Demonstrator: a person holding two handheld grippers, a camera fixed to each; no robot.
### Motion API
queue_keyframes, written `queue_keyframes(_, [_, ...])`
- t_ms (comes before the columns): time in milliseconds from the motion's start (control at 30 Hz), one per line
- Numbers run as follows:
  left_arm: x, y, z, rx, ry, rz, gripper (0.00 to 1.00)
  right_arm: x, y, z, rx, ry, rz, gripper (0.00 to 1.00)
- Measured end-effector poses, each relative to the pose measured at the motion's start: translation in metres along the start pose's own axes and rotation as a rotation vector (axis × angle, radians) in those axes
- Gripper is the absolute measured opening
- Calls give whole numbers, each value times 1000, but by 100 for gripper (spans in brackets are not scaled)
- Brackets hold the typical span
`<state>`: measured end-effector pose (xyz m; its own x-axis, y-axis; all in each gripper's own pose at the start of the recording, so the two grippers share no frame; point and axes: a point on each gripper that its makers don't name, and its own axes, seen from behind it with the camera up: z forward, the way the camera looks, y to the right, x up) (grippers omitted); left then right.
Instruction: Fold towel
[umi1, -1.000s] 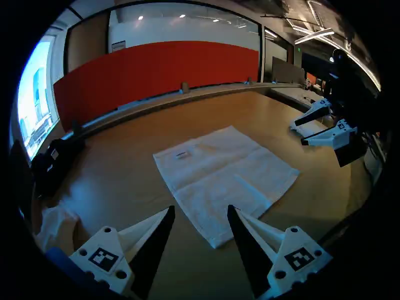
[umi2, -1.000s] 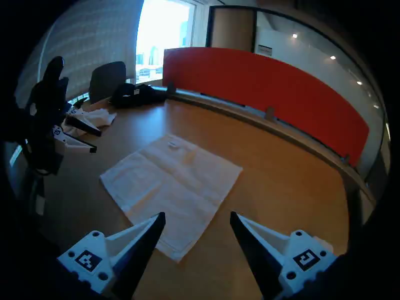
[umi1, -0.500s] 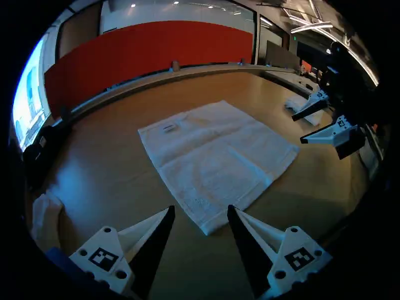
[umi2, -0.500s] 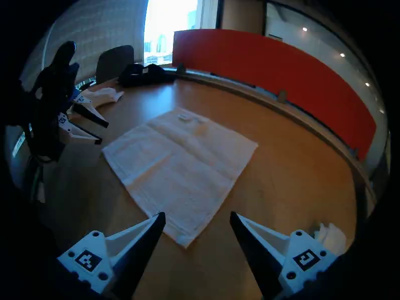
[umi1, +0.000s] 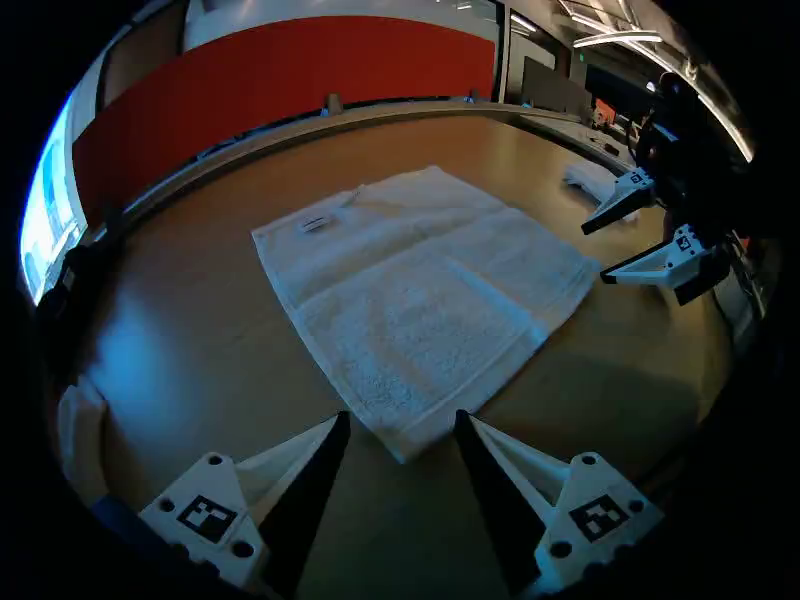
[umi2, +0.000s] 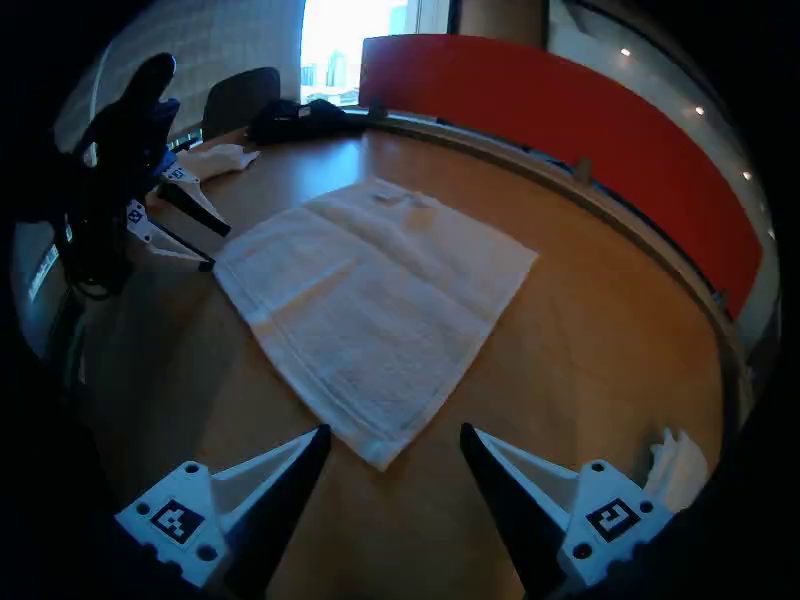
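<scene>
1. Both grippers have closed in on the towel (umi1: 420, 290) since the earlier frames. The cloth now looks larger in each view, and its near corners sit closer to the fingertips.
2. State of the left gripper (umi1: 400, 415): fingers are spread apart and grip nothing. One towel corner lies at 6 o'clock in the left gripper view, in the gap between the fingertips. Contact with the fabric cannot be confirmed.
3. State of the right gripper (umi2: 395, 430): fingers are spread apart and grip nothing. A neighbouring towel corner lies at 6 o'clock in the right gripper view, just ahead of the gap.
4. Towel position: it lies spread flat and unfolded on the wooden table (umi1: 180, 330). It shows crease lines, and a small label (umi1: 315, 223) sits near the far edge at about 11 o'clock.
5. Step in hand, as judged: approach to grasp, with no fold made yet. The next move calls for lowering each gripper onto its corner, pinching the hem on both sides together, then carrying both corners toward the far edge at 12 o'clock with the edges kept aligned.
6. View differences:
   - The left gripper view shows the right gripper at 3 o'clock, fingertips near its corner, with a white cloth (umi1: 600, 180) beyond at 2 o'clock.
   - The right gripper view shows the left gripper at 9 o'clock, a chair (umi2: 235, 100) and a dark bag (umi2: 300, 118) at 11 o'clock, a bright window (umi2: 350, 40) at 12 o'clock and a crumpled cloth (umi2: 675, 460) at 4 o'clock.
</scene>
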<state>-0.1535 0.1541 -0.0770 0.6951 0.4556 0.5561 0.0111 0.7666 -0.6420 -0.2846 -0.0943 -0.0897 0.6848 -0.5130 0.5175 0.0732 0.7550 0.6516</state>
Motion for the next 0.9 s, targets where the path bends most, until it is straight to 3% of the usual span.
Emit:
queue_keyframes(500, [-6, 2, 4, 11, -5, 11, 77, -6, 1, 6, 25, -13, -2, 89])
queue_keyframes(900, [-6, 3, 4, 24, -31, -10, 75, -6, -8, 7, 65, -18, 7, 63])
